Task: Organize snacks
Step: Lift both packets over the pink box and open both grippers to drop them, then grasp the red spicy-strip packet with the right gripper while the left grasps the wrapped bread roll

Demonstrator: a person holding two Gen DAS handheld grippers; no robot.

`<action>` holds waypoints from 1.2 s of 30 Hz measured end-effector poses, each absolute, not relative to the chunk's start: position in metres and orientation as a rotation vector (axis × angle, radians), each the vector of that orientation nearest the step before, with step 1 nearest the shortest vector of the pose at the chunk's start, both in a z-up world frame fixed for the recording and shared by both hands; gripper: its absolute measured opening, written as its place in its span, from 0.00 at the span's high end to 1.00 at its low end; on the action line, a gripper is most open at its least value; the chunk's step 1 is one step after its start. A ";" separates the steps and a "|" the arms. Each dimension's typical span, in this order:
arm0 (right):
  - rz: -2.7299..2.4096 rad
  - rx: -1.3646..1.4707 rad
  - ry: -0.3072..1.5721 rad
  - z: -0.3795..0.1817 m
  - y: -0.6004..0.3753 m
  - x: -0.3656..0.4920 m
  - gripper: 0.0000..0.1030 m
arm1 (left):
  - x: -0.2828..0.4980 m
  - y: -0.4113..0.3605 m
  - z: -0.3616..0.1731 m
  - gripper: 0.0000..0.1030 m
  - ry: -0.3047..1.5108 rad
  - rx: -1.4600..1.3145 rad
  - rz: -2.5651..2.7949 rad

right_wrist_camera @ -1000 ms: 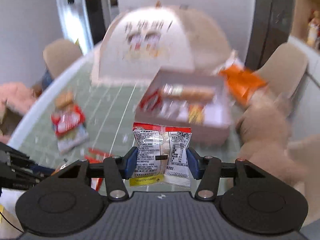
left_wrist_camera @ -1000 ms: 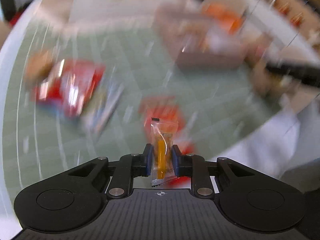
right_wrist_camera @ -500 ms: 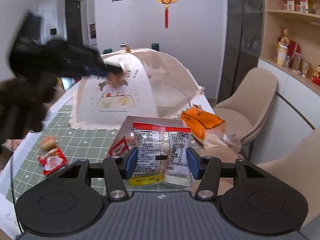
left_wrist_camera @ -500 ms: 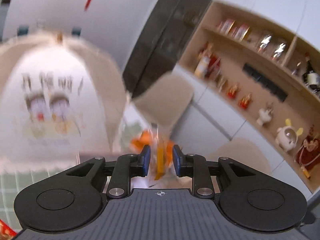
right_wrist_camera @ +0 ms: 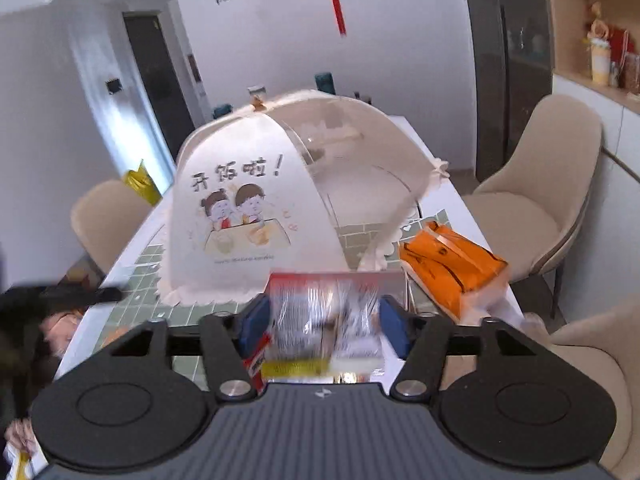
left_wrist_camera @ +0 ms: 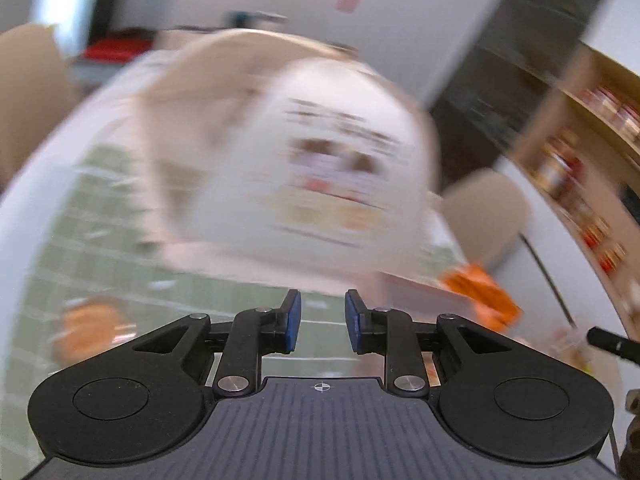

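Starting at the left: the left gripper (left_wrist_camera: 319, 322) hangs over the green-tiled desk (left_wrist_camera: 92, 216) with its blue-padded fingers (left_wrist_camera: 293, 320) apart and nothing between them. Its view is heavily smeared. A blurred orange-brown snack (left_wrist_camera: 86, 330) lies on the desk low on the left side of that view; its kind cannot be told. Ahead stands the white domed food cover (left_wrist_camera: 304, 168), and to the right of it an orange packet (left_wrist_camera: 478, 294) sits near the desk's far right part.

In the right wrist view, the food cover (right_wrist_camera: 256, 208) with its cartoon print occupies the desk's centre. The right gripper (right_wrist_camera: 322, 330) has its fingers (right_wrist_camera: 394, 330) spread wide, with a clear snack packet (right_wrist_camera: 324, 320), red-banded on top and yellow at the bottom, standing upright between them. The packet is blurred; its sides sit at or just inside both pads, and firm contact cannot be confirmed. Behind it shows the edge of a box (right_wrist_camera: 394, 280). The orange packet (right_wrist_camera: 452, 268) lies right of the box, beside a beige chair (right_wrist_camera: 548, 184).
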State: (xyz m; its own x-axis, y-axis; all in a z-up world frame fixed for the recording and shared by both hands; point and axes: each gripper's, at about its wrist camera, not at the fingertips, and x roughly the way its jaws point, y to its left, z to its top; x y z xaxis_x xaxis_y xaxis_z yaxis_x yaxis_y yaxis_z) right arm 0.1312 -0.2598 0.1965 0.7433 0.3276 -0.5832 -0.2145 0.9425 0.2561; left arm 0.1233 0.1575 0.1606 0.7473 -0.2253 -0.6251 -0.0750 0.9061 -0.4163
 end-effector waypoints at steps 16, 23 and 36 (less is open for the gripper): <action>0.401 0.009 0.930 0.094 -0.138 0.068 0.34 | 0.168 0.279 0.084 0.73 0.888 -0.419 0.206; 0.500 -0.184 0.960 0.078 -0.107 0.022 0.34 | 0.170 0.271 0.051 0.69 0.971 -0.287 0.135; 0.661 -0.229 0.986 0.036 -0.034 0.018 0.34 | 0.011 0.280 0.042 0.69 0.971 -0.556 0.144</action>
